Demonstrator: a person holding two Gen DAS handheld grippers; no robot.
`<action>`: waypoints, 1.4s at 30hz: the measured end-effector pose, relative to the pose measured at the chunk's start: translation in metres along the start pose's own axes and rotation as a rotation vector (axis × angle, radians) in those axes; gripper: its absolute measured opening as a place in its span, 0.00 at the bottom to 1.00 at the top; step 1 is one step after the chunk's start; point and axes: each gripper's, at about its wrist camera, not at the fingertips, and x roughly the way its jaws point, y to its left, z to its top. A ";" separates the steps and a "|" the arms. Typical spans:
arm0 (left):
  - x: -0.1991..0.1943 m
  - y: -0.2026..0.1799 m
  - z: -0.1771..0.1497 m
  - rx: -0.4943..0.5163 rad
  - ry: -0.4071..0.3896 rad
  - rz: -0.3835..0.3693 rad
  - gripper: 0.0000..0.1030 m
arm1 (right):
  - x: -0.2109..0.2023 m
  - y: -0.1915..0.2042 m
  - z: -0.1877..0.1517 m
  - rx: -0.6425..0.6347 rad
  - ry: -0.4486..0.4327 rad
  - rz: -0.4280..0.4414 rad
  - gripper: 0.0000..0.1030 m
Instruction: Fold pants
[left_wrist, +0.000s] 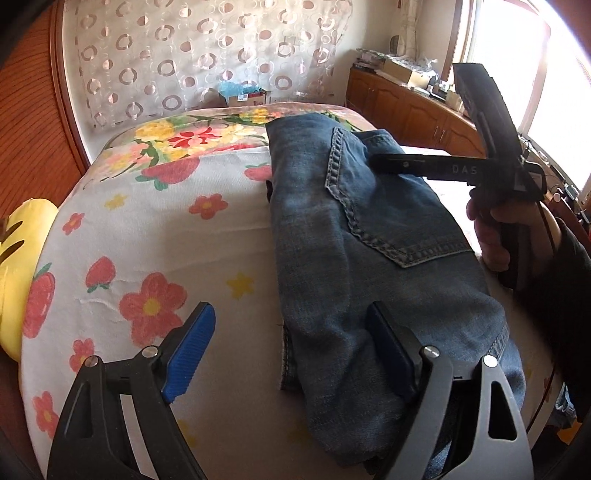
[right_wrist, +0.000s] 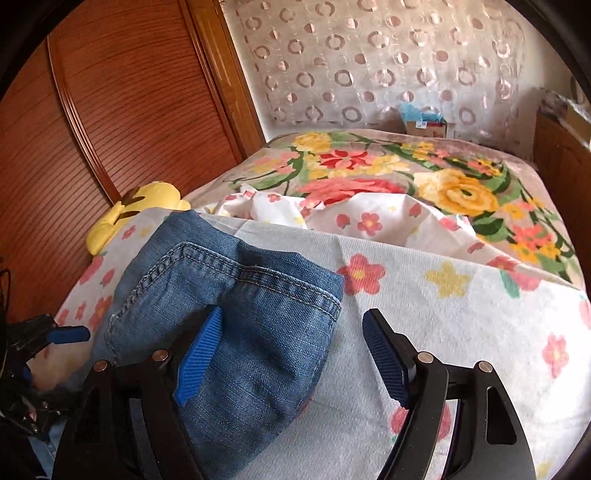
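Observation:
Blue denim pants lie folded in a long bundle on a flower-print sheet, back pocket up. My left gripper is open at the near end of the bundle, its right finger over the denim and its left finger over the sheet. My right gripper is open over the far end of the pants, left finger above the denim, right finger above the sheet. The right gripper also shows in the left wrist view, held by a hand over the pants. Neither gripper holds anything.
A yellow plush toy lies at the bed's edge by the wooden wardrobe door. A floral blanket covers the far part of the bed. Wooden cabinets with clutter stand under the window. A small box sits by the curtain.

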 end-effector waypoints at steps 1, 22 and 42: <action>0.000 0.000 0.002 -0.004 -0.002 0.007 0.82 | 0.000 -0.001 -0.001 0.010 0.003 0.011 0.77; 0.013 -0.001 0.017 -0.040 0.000 -0.049 0.71 | 0.011 -0.003 -0.006 -0.006 0.047 0.165 0.73; 0.001 -0.009 0.018 -0.003 -0.050 -0.099 0.11 | -0.015 0.014 -0.010 -0.061 -0.061 0.190 0.25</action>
